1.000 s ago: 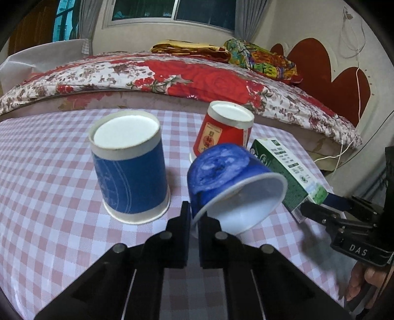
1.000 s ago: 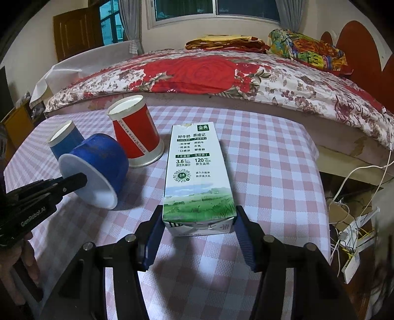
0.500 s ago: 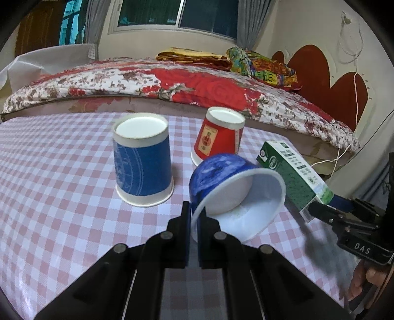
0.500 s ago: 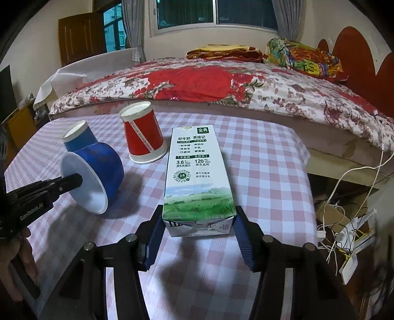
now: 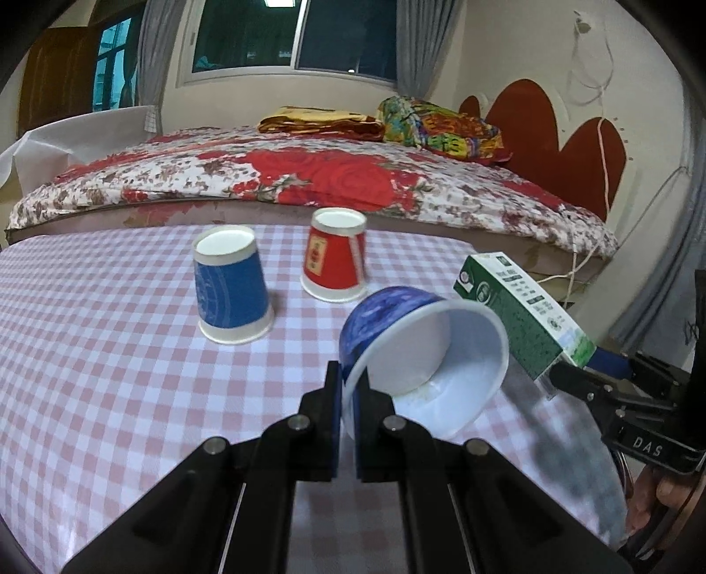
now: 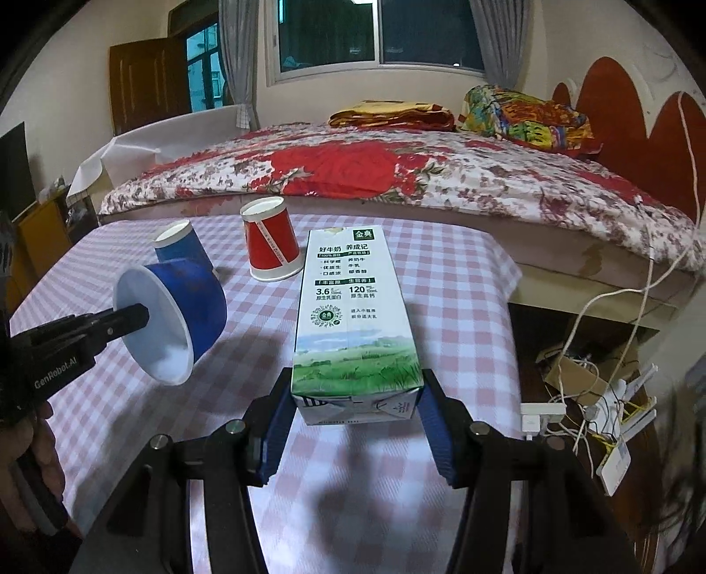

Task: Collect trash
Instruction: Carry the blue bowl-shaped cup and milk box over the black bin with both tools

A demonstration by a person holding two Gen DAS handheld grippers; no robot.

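Two tools clamped, left tool (image 5: 348, 393) pinching blue bowl (image 5: 423, 353) rim, right tool (image 6: 355, 424) gripping milk carton (image 6: 353, 318) base

A desk (image 6: 441, 282) in pink-checked cloth stands near a bed (image 6: 397, 176) with a red floral cover. Far behind, a dark curtained window (image 6: 379, 35); a wooden door (image 6: 150, 84) at left; cables (image 6: 595, 397) tangle on the right.
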